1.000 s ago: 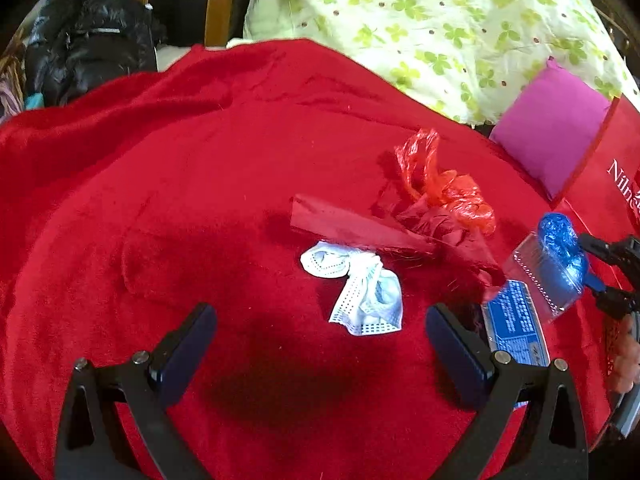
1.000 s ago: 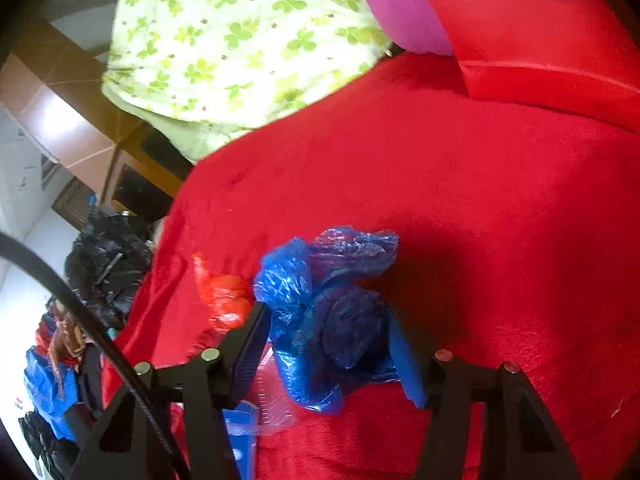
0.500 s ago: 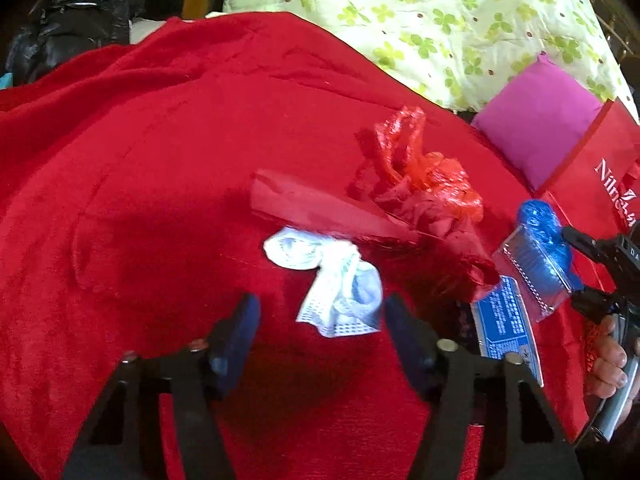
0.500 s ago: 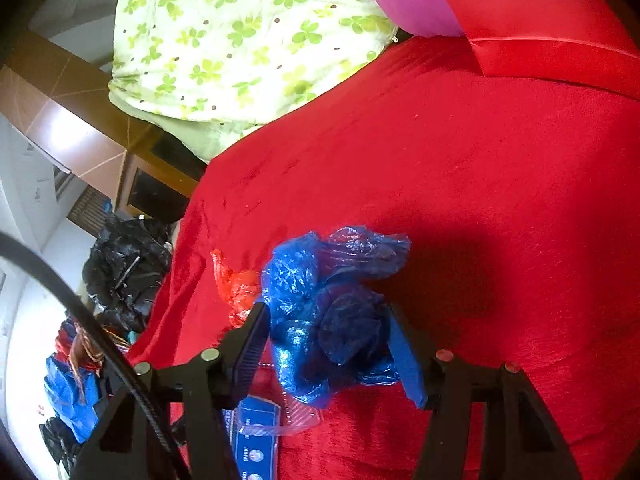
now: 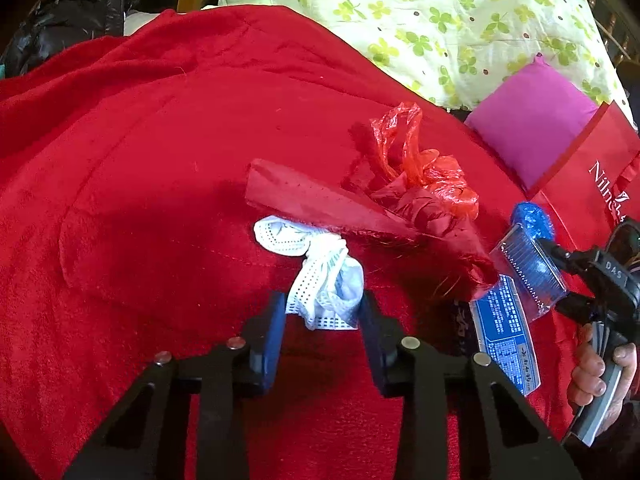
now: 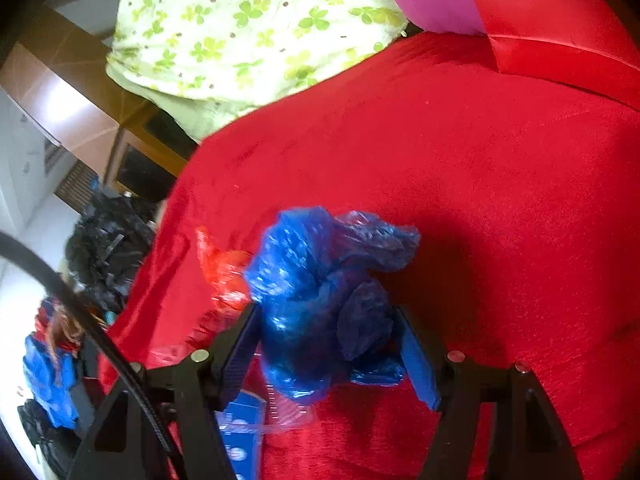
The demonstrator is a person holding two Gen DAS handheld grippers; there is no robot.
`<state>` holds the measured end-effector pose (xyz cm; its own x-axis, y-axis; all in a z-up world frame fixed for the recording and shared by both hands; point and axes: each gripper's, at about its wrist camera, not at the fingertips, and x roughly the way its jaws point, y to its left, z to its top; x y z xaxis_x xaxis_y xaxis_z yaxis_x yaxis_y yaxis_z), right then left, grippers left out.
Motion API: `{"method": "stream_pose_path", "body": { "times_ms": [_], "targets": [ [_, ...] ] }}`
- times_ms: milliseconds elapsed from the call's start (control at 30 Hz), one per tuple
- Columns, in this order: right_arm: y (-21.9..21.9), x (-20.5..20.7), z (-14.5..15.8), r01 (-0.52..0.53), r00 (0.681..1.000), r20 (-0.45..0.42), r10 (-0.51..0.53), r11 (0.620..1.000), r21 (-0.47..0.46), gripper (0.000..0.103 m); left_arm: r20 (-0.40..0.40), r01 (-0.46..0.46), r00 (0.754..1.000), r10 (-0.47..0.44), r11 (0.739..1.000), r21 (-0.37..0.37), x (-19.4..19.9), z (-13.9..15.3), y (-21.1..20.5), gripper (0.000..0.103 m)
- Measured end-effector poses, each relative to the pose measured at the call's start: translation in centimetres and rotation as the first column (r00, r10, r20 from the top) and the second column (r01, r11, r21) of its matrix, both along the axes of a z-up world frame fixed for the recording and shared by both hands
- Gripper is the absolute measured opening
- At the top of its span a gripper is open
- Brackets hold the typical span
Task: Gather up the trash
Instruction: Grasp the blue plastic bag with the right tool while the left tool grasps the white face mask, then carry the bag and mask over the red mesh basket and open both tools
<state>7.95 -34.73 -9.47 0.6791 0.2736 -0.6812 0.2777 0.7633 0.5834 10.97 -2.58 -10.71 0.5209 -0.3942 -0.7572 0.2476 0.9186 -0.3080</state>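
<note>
Left gripper point(image 5: 323, 322) just closed onto white mask point(image 5: 320, 276), right gripper point(image 6: 328, 344) loosening around blue bag point(image 6: 320, 300).

Red blanket point(image 5: 168, 168), clover-print green quilt point(image 5: 460, 20)

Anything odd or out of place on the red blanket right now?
Only the litter: a crumpled white face mask between the left gripper fingers, a scrunched red plastic bag behind it, and a wadded blue plastic bag in the right gripper.
</note>
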Motion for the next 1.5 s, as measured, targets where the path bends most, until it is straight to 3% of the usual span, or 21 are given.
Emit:
{"method": "stream_pose_path", "body": {
  "times_ms": [333, 633, 900, 1333, 1500],
  "targets": [
    [0.7, -0.5, 0.6, -0.006, 1.0, 0.026, 0.007, 0.998, -0.055, 0.055, -0.011, -0.007, 1.0, 0.007, 1.0, -0.029, 0.3, -0.3, 0.6, 0.024],
    [0.4, -3.4, 3.3, 0.026, 0.997, 0.072, -0.021, 0.997, -0.072, 0.054, -0.011, 0.0, 1.0, 0.0, 0.999, -0.037, -1.4, -0.1, 1.4, 0.013],
    [0.4, -8.3, 7.0, 0.038, 0.988, 0.154, -0.015, 0.989, -0.142, 0.054, 0.042, -0.021, 0.999, 0.019, 0.999, 0.027, -5.5, 1.5, 2.1, 0.011],
    [2.4, -16.0, 10.0, 0.012, 0.964, 0.261, 0.044, 0.978, -0.21, 0.054, 0.25, -0.041, 0.968, -0.005, 0.983, 0.177, -12.8, 9.0, 2.0, 0.011],
    [2.9, -19.2, 11.0, 0.03, 0.95, 0.312, 0.033, 0.98, -0.195, 0.054, 0.344, -0.033, 0.938, -0.043, 0.977, 0.211, -15.0, 12.9, -0.3, 0.011]
  ]
}}
